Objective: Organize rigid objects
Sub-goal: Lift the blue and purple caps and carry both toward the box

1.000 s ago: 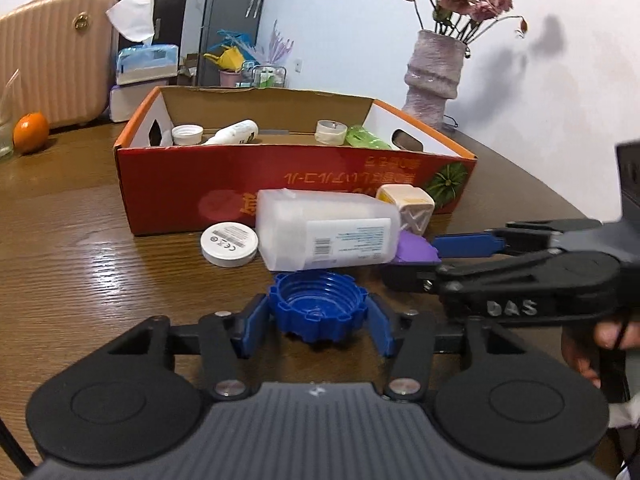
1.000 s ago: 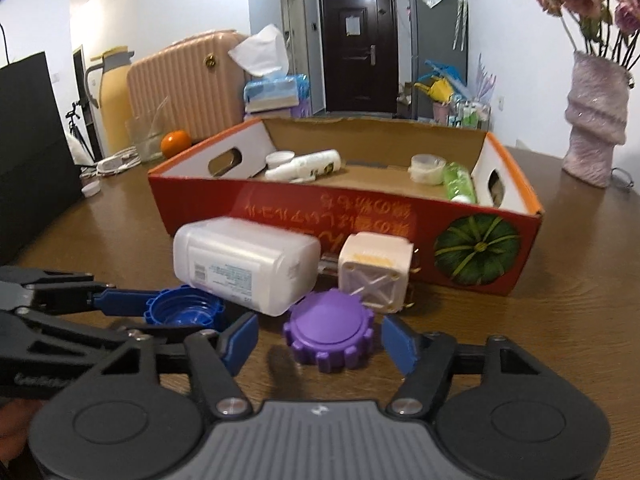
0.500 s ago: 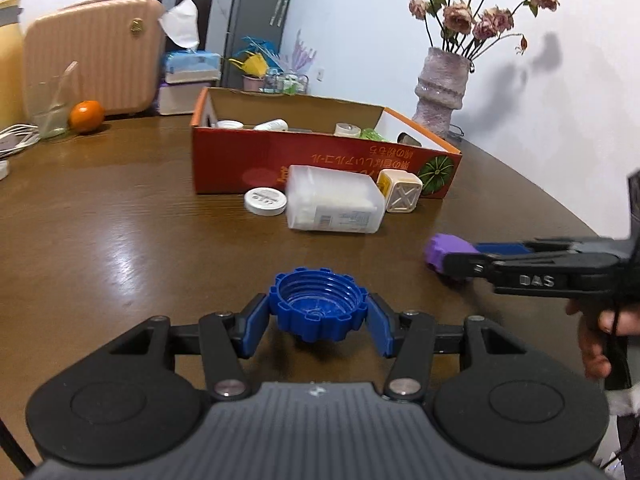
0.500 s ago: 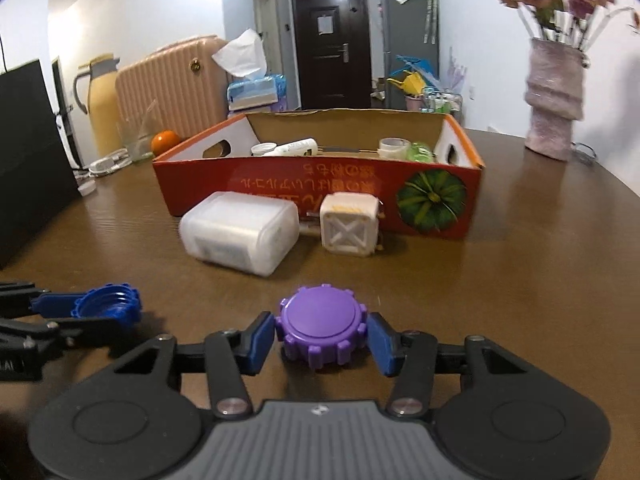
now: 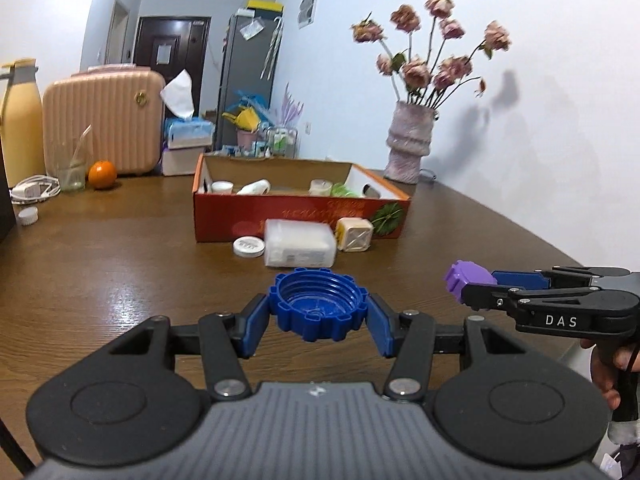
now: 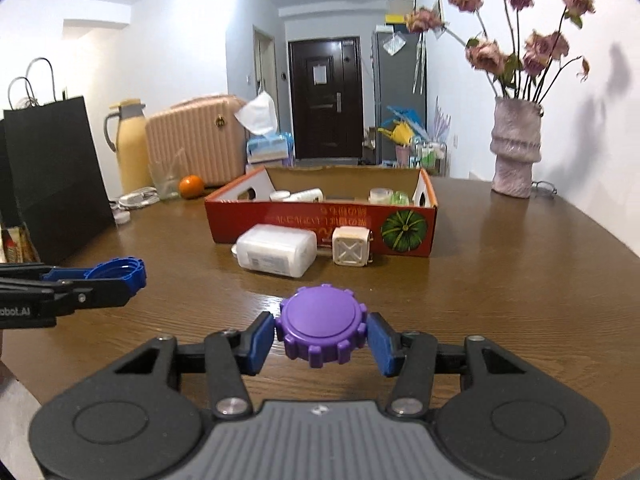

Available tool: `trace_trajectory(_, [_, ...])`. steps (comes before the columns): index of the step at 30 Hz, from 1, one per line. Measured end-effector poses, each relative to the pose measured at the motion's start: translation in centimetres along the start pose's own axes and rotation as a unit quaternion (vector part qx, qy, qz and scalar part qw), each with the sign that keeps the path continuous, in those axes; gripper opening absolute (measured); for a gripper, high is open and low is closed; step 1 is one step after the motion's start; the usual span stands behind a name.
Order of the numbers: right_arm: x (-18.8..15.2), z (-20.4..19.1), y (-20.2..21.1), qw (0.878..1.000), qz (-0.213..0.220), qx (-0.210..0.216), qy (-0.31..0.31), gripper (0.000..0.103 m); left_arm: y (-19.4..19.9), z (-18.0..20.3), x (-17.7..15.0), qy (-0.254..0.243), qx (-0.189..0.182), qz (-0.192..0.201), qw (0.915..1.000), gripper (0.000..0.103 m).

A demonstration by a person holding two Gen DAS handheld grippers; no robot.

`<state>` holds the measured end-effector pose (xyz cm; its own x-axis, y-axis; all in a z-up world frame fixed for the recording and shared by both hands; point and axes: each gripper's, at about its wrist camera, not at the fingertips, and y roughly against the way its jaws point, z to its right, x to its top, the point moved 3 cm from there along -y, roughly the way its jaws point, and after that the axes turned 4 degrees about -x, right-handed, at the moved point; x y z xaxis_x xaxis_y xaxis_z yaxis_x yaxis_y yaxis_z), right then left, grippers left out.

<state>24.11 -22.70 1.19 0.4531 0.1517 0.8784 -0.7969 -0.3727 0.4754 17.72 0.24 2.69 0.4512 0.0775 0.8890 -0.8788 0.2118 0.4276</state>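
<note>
Caps are what you hold: your left gripper (image 5: pixel 318 326) pinches the blue cap (image 5: pixel 318 308) by its toothed rim, hollow threaded side facing up, and your right gripper (image 6: pixel 321 336) pinches the purple cap (image 6: pixel 321 324) the same way, with its smooth closed top facing up. Both caps hang above the desk (image 6: pixel 520 280), well short of the red cardboard box (image 6: pixel 320 220) and on your side of it, the blue one off toward the box's left end, the purple one nearer its middle. Neither cap has a real long axis; each is a squat round disc lying close to flat, its face tipped slightly toward you, so only which face is up matters. You seem to be in the carry step, with both pieces picked up and not yet put away. If the box is the destination, as I judge, the next move calls for bringing each cap forward over the near wall, high enough to clear it, and letting go above a bare patch of the box floor, away from the white bottle (image 5: pixel 254 188) and small jars already inside. Mind what lies just in front of the box: the clear plastic container (image 6: pixel 276 250) on its side, the cream cube (image 6: pixel 351 252) beside it, and a white lid (image 5: pixel 249 247) at the container's left.
</note>
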Motion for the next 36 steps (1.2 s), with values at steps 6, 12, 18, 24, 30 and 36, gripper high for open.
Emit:
trace_trajectory(6, [-0.2, 0.5, 2.0, 1.000, 0.018, -0.003, -0.006, 0.050, 1.2, 1.1, 0.1, 0.000, -0.011, 0.013, 0.9999, 0.054])
trace_trajectory(12, [-0.5, 1.4, 2.0, 1.000, 0.020, -0.002, -0.013, 0.050, -0.2, 1.3, 0.5, 0.002, -0.020, 0.005, 0.9998, 0.054])
trace_trajectory(18, [1.7, 2.8, 0.3, 1.000, 0.031, 0.000, -0.004, 0.050, -3.7, 0.6, 4.0, -0.001, -0.031, 0.012, 0.9995, 0.054])
trace_trajectory(24, [6.9, 4.1, -3.6, 0.999, 0.048, 0.018, 0.017, 0.050, -9.3, -0.1, 9.4, -0.007, -0.048, 0.014, 0.9987, 0.053])
trace_trajectory(30, [13.0, 6.9, -10.9, 0.999, 0.032, 0.037, 0.000, 0.050, -17.7, -1.4, 12.9, -0.013, -0.050, -0.026, 0.9983, 0.053])
trace_trajectory(36, [17.1, 8.3, -19.6, 0.998, -0.017, 0.057, -0.010, 0.050, -26.0, -3.1, 14.8, -0.007, -0.061, -0.078, 0.9951, 0.054])
